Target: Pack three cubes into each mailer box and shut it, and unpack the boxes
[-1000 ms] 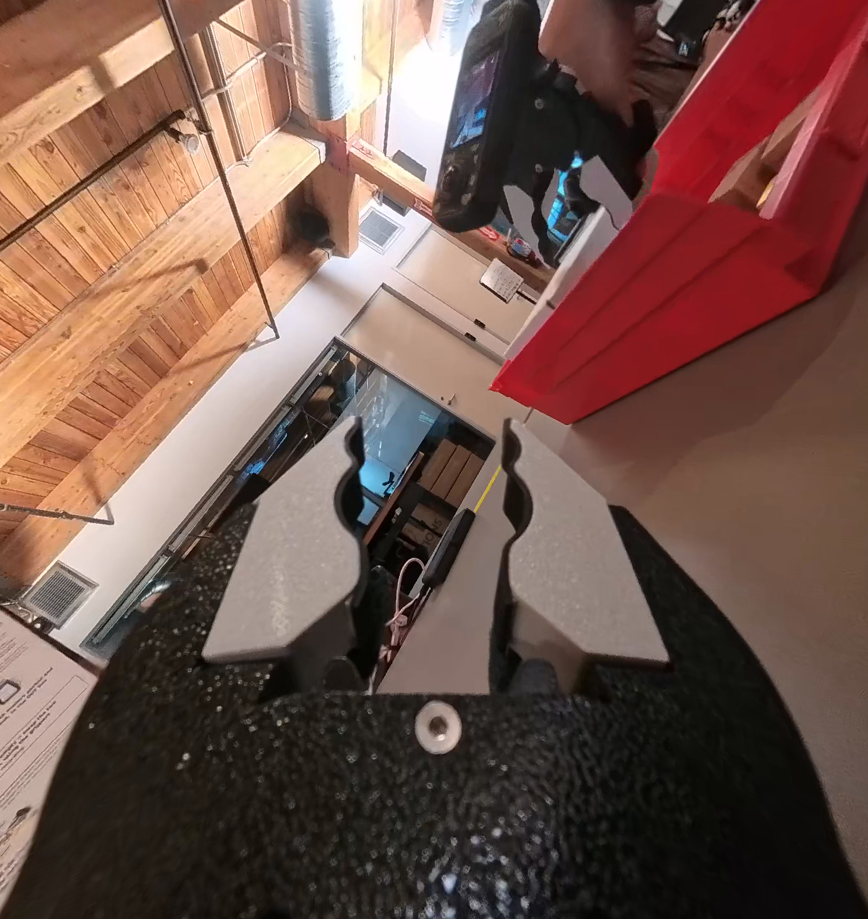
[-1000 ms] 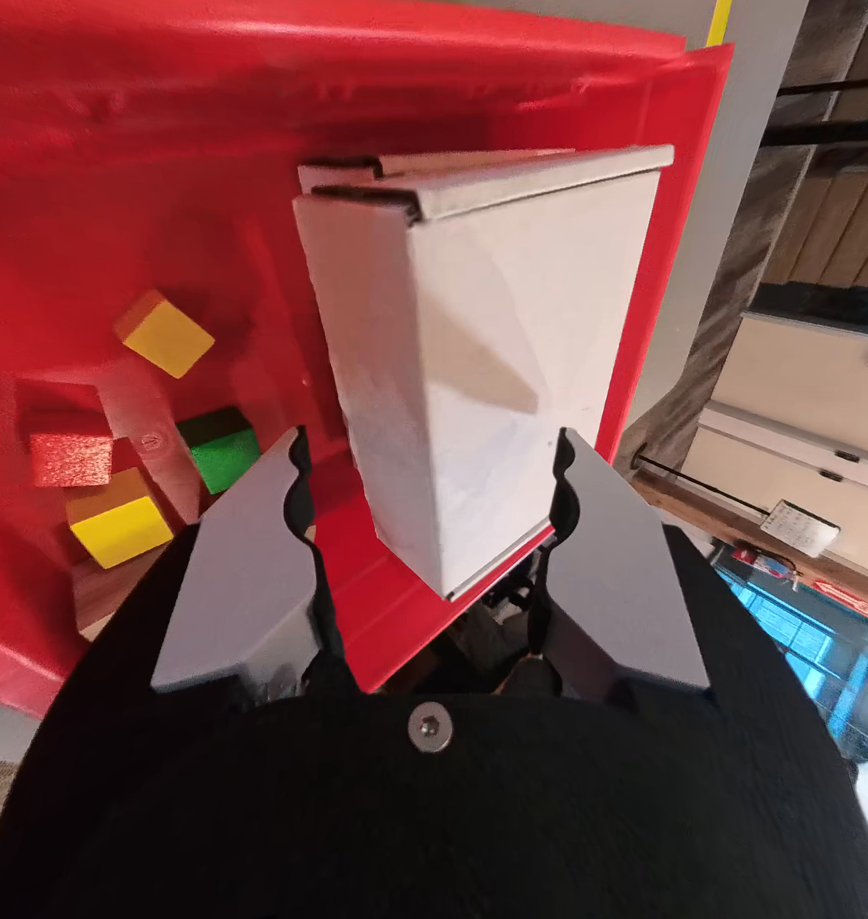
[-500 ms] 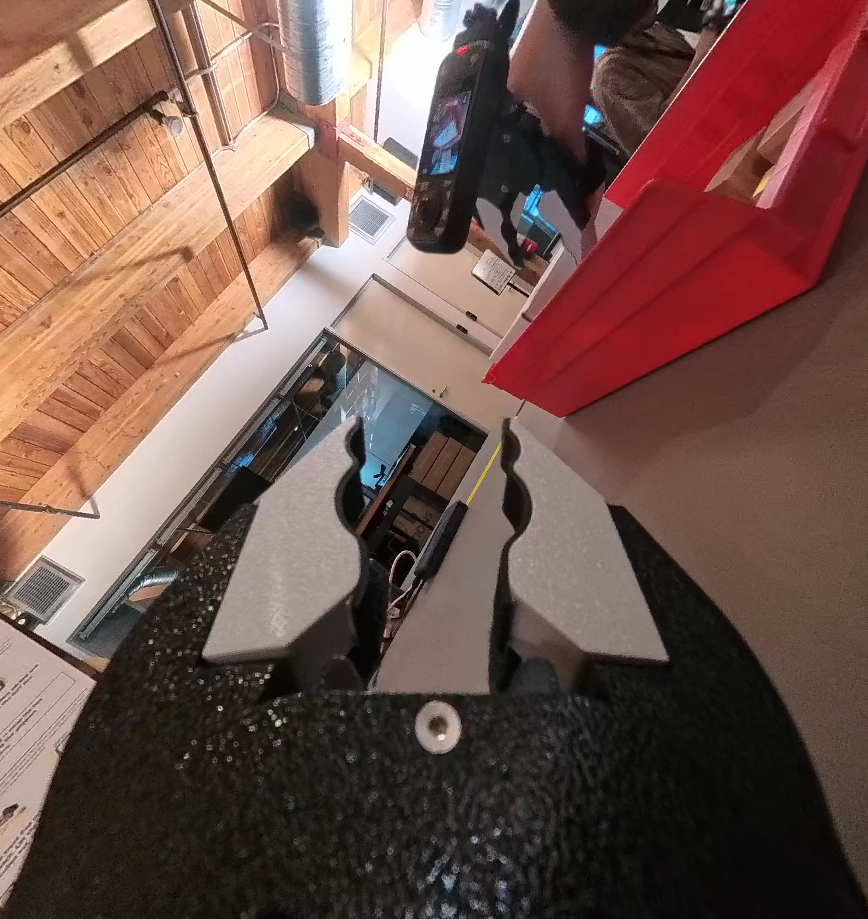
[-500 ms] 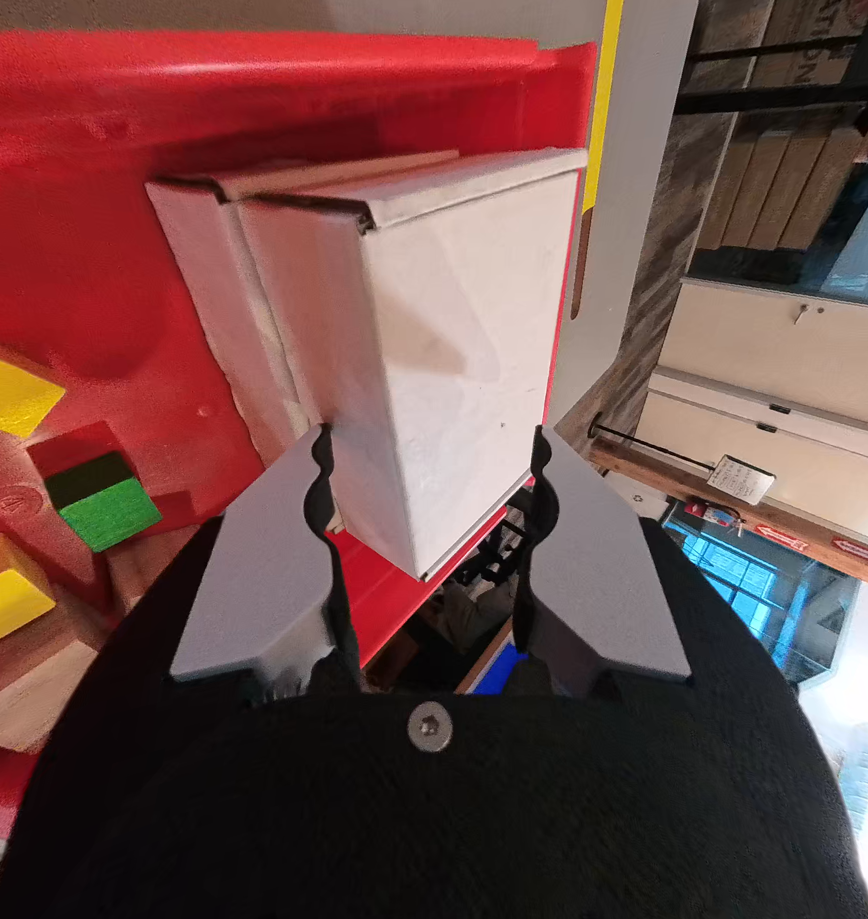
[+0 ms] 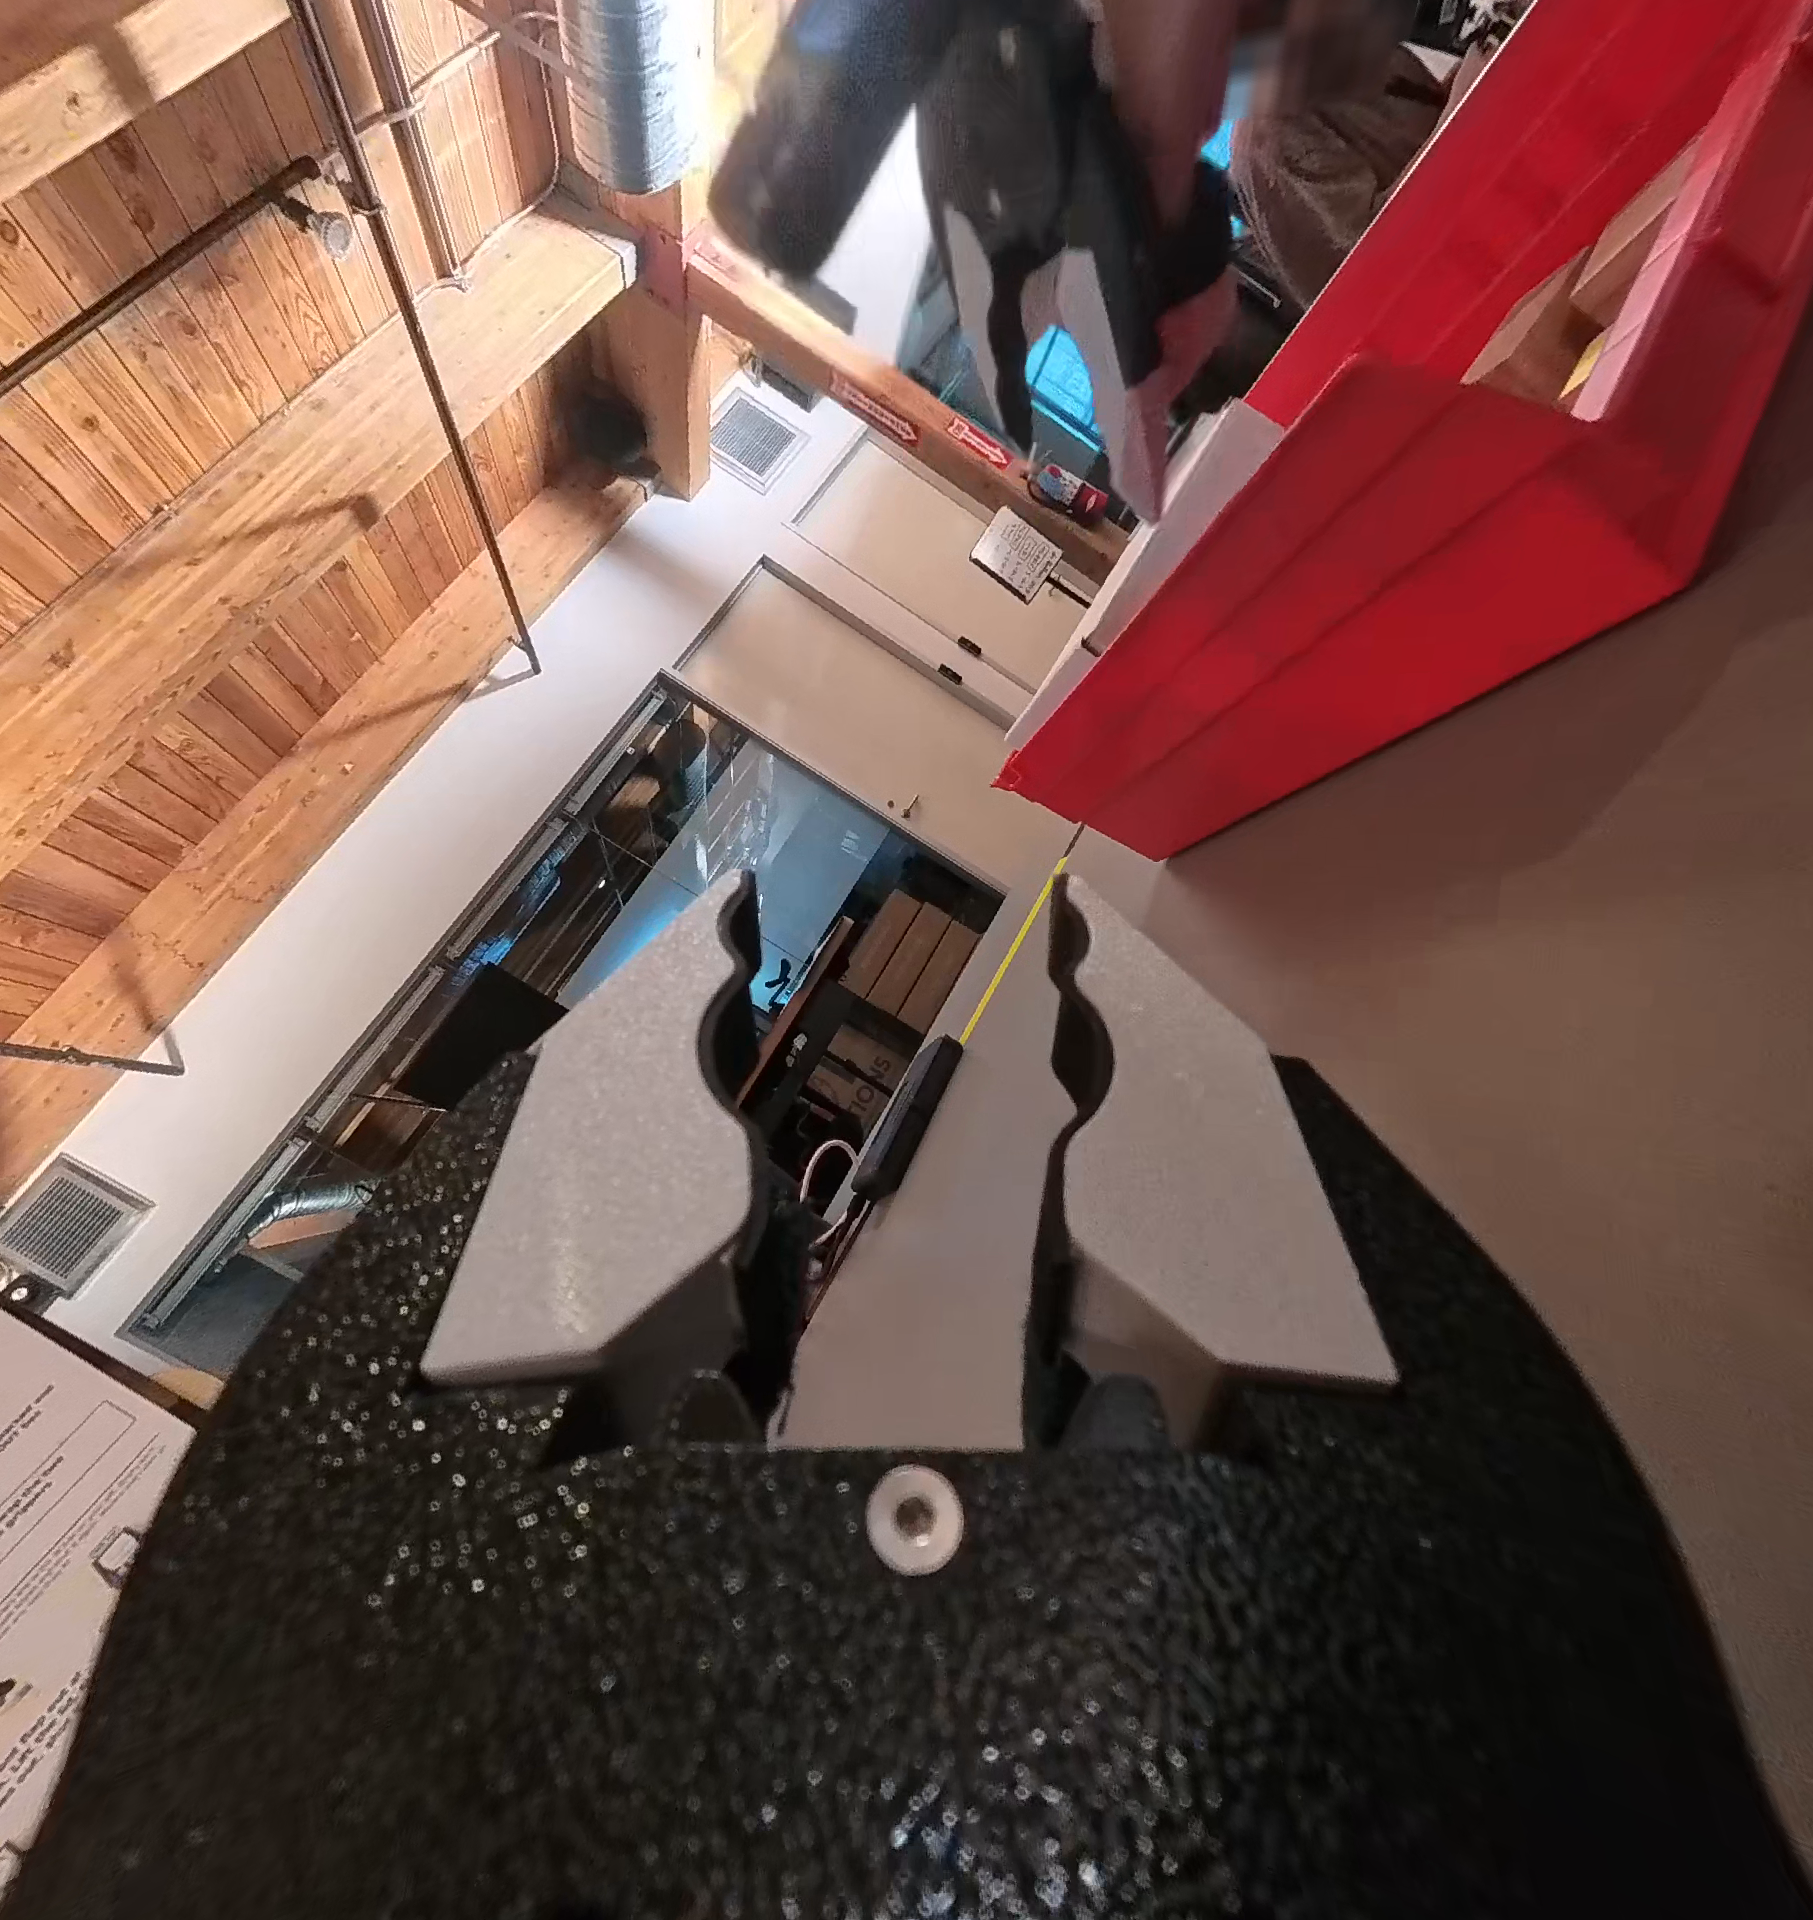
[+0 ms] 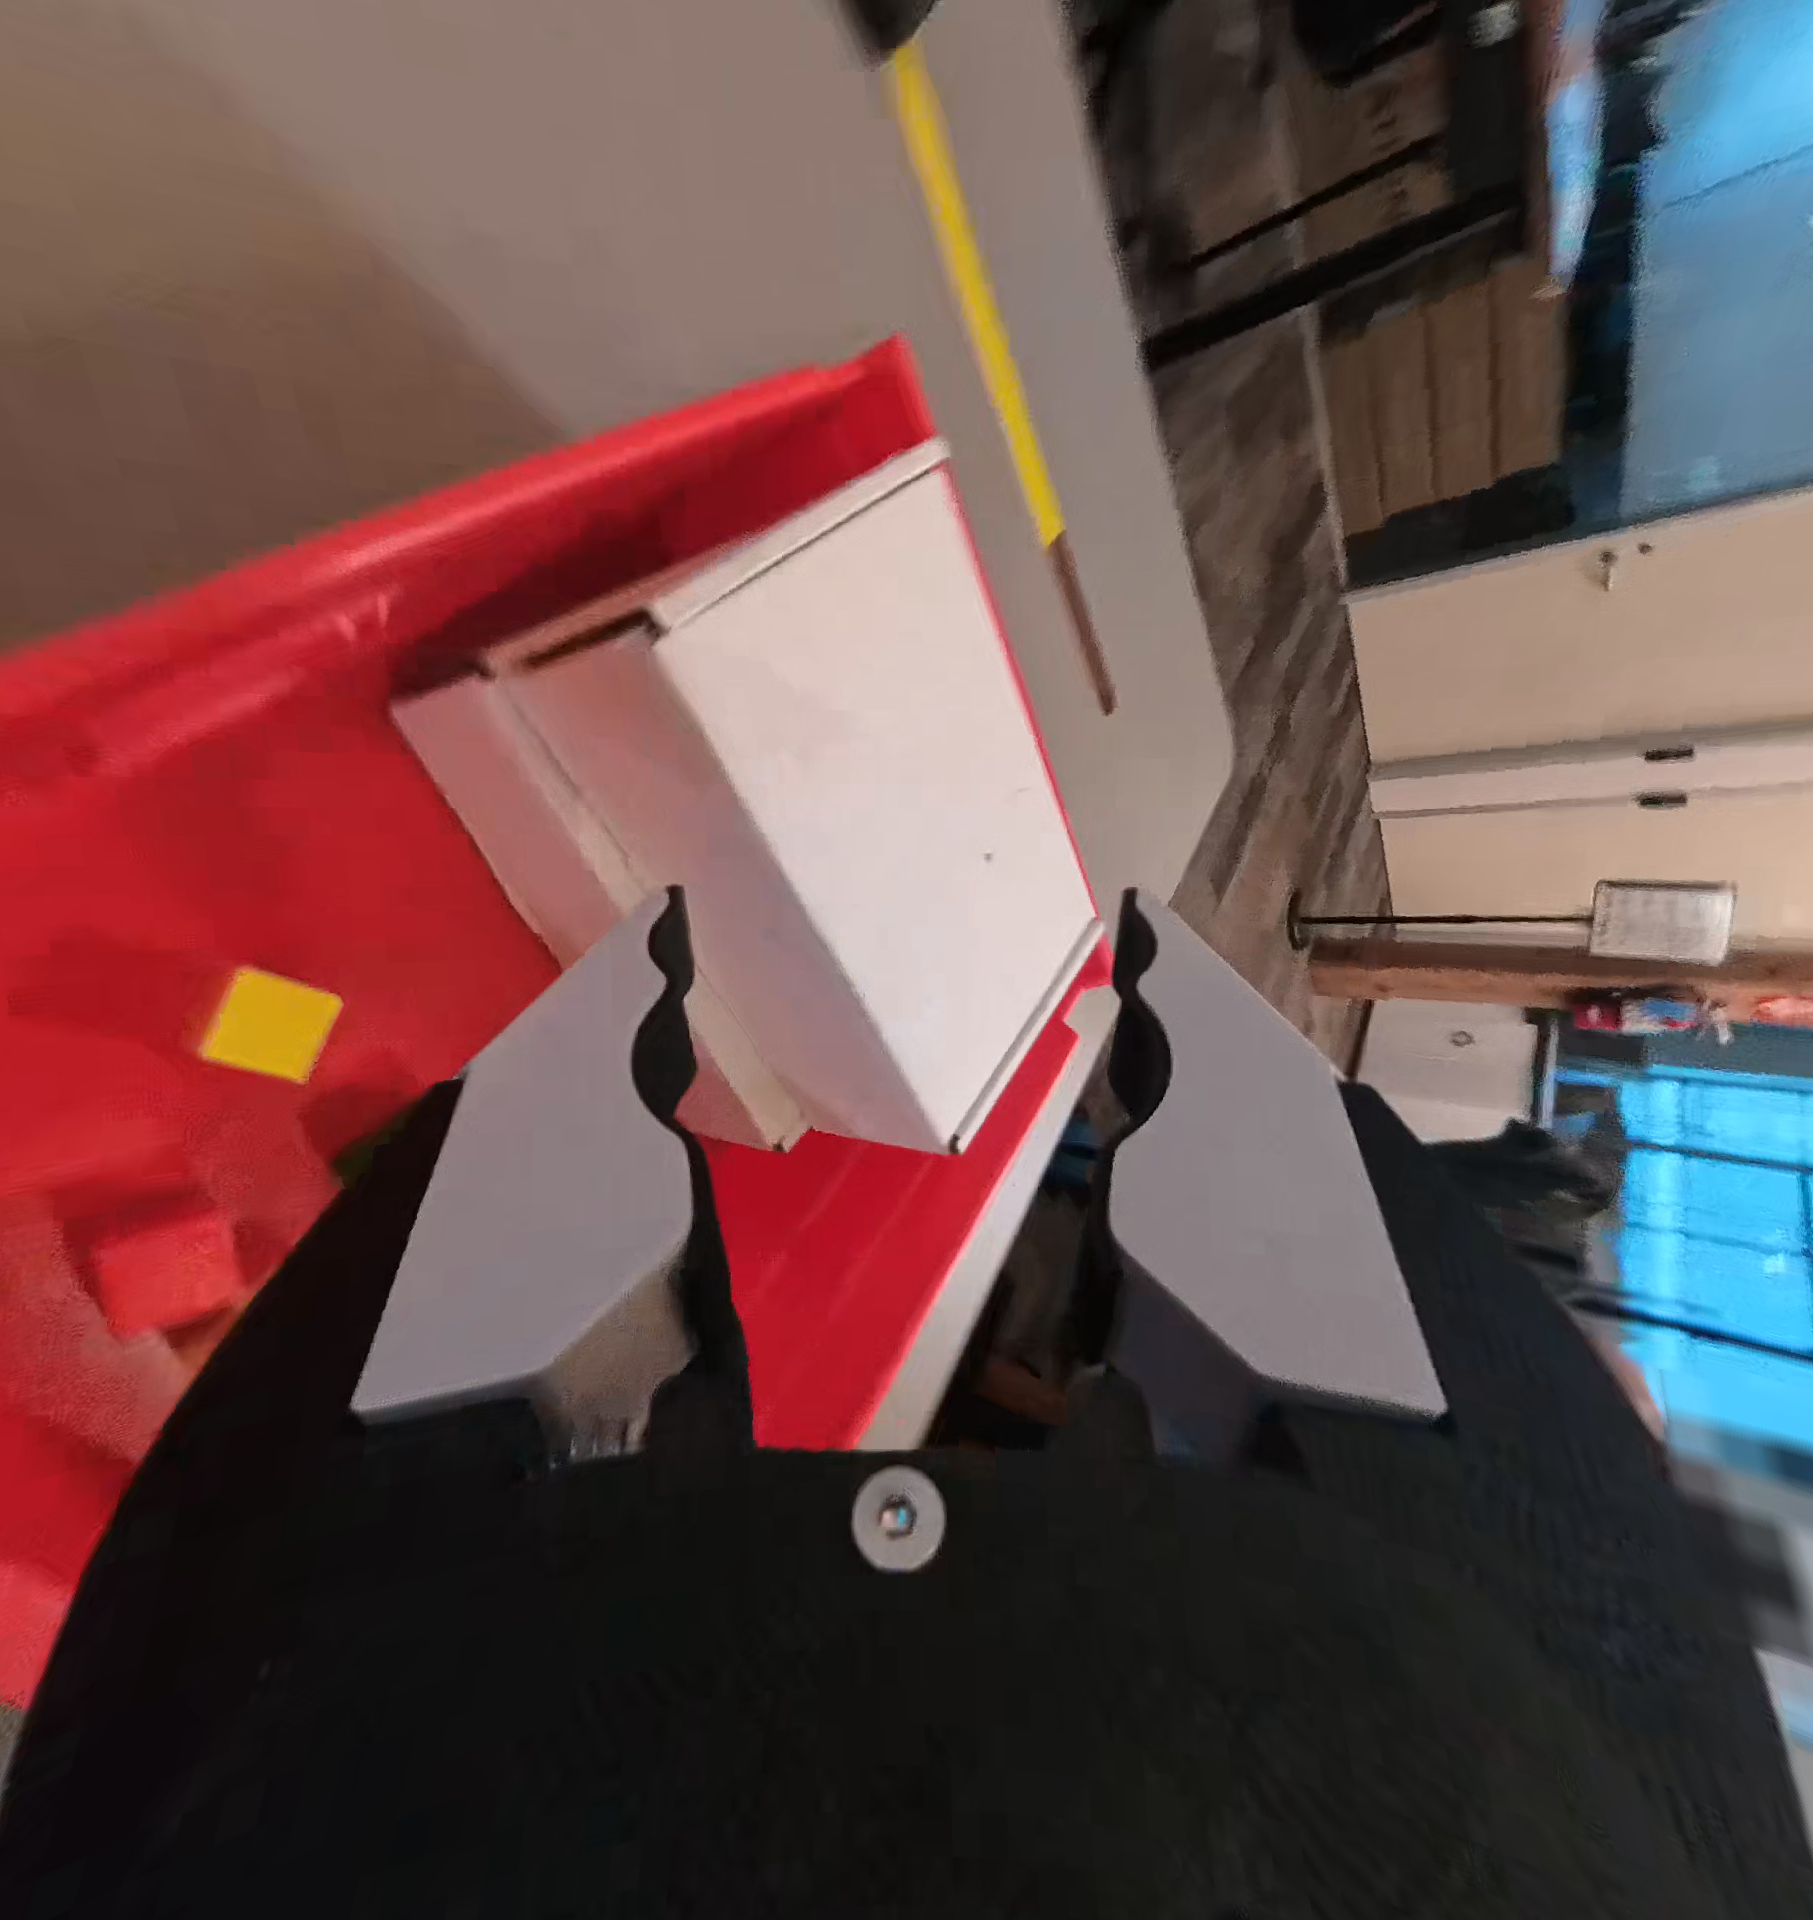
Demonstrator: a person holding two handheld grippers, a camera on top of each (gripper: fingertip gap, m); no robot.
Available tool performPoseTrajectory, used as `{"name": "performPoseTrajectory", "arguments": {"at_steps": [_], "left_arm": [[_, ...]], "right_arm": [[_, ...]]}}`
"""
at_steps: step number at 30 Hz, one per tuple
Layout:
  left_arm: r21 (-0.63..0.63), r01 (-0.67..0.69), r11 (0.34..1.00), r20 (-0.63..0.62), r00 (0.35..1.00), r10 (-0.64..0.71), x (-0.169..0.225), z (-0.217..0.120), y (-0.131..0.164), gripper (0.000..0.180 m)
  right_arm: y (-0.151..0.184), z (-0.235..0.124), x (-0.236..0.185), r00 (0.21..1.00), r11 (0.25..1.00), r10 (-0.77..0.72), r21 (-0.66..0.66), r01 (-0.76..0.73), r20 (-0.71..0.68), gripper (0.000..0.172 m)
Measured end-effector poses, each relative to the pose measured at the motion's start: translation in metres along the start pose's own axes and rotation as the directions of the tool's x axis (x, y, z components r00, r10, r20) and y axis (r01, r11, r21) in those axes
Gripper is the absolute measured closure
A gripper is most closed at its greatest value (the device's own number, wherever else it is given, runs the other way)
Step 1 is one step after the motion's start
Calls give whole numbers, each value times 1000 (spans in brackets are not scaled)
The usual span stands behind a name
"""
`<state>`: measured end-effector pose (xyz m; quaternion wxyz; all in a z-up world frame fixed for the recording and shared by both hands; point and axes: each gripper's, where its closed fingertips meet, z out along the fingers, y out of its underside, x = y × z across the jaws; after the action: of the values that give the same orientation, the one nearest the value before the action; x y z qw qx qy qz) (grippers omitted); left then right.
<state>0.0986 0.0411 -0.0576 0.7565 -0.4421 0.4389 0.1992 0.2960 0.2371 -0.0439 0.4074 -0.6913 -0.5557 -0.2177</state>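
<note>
— Where's the box from the right hand-held gripper [image 6: 902,925]?

— Straight ahead at twelve o'clock: a white mailer box [image 6: 860,852] standing on edge in the red bin [image 6: 206,727], long axis running up toward eleven. The fingers straddle its near corner, spread, not pressing yet, I'd say.

— And the left hand-held gripper [image 5: 897,904]?

— Open on nothing, over the surface [image 5: 1504,1039], much farther off. The box looks shut, plain, a second one behind it.

Right wrist view smeared by motion blur; red cube [image 6: 159,1273] in red bin [image 6: 133,790] barely resolves. Rear white mailer box [image 6: 466,769] mostly hidden behind front one [image 6: 860,852]. Bin cut off at left edge.
</note>
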Motion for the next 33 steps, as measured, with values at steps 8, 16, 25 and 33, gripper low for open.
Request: {"name": "performPoseTrajectory", "arguments": {"at_steps": [8,16,25,33], "left_arm": [[7,85,996,6,996,-85,-7,-3,1,125],[67,374,925,-113,924,-365,-9,-8,-7,94],[-247,654,715,283,754,-593,-73,-20,69,83],[-691,635,345,413,739,-532,-68,-58,136,37]], "right_arm": [[36,-62,5,841,834,531,233,-499,-100,91],[115,-54,-3,665,671,739,211,-711,-111,96],[132,-54,5,610,616,784,262,-743,-114,96],[149,-34,-30,551,548,834,88,-832,13,98]]}}
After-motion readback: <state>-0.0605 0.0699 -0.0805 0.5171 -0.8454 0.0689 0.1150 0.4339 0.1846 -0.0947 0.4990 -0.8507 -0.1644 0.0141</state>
